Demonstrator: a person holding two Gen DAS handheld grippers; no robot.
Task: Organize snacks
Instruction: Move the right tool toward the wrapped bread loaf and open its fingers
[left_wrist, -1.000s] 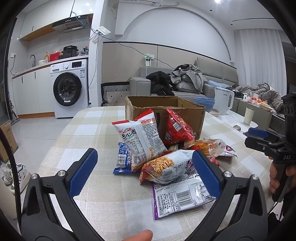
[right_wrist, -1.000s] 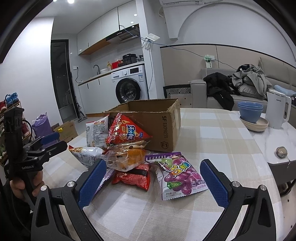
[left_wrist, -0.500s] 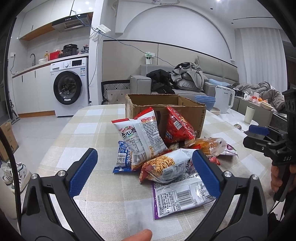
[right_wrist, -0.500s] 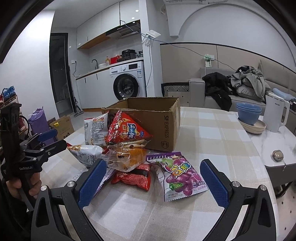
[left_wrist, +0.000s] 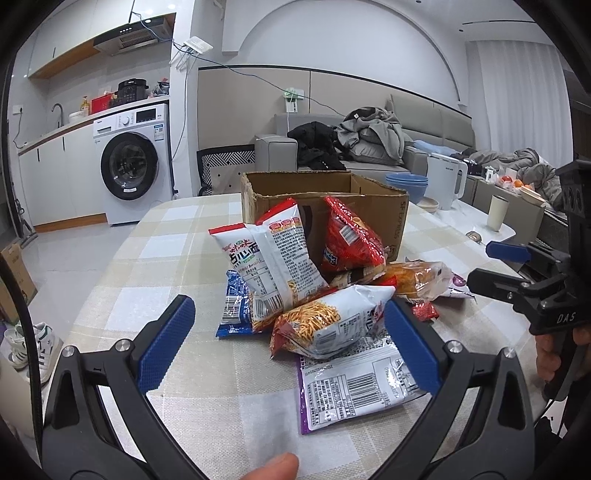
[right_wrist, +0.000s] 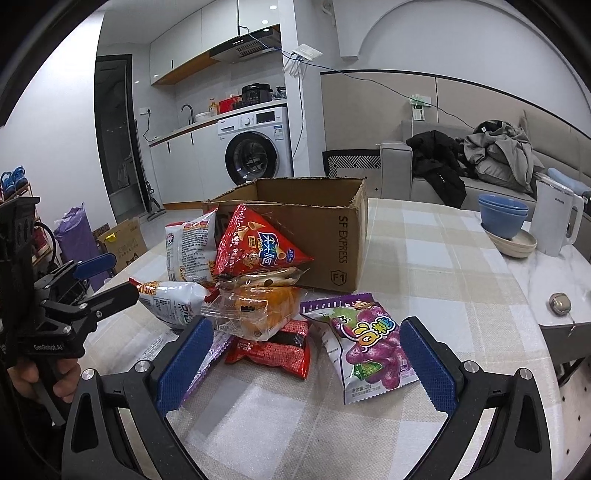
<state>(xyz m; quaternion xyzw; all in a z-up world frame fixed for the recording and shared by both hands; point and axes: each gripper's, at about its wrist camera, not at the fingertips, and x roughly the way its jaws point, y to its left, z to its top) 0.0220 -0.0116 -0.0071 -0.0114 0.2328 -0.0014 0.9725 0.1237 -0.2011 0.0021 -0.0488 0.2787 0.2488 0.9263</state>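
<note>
A heap of snack bags lies on the checked tablecloth in front of an open cardboard box (left_wrist: 369, 206) (right_wrist: 332, 229). In it are a white noodle bag (left_wrist: 273, 258), a red triangular bag (left_wrist: 351, 240) (right_wrist: 255, 243), a white-and-red crispy noodle bag (left_wrist: 328, 325), a flat purple-edged packet (left_wrist: 358, 387), an orange bread bag (right_wrist: 258, 310), a red packet (right_wrist: 277, 347) and a purple grape gummy packet (right_wrist: 369, 343). My left gripper (left_wrist: 288, 343) (right_wrist: 110, 280) stands open just short of the crispy noodle bag. My right gripper (right_wrist: 306, 363) (left_wrist: 487, 266) is open too, facing the red and gummy packets. Neither holds anything.
At the table's far right stand a white kettle (right_wrist: 554, 221), stacked blue bowls (right_wrist: 502, 218), a small round metal object (right_wrist: 559, 302) and a cup (left_wrist: 496, 212). A sofa piled with clothes sits behind the table. A washing machine is at the back left.
Both views have drifted slightly nearer to the pile. The snacks lie where they were and both grippers have stayed open.
</note>
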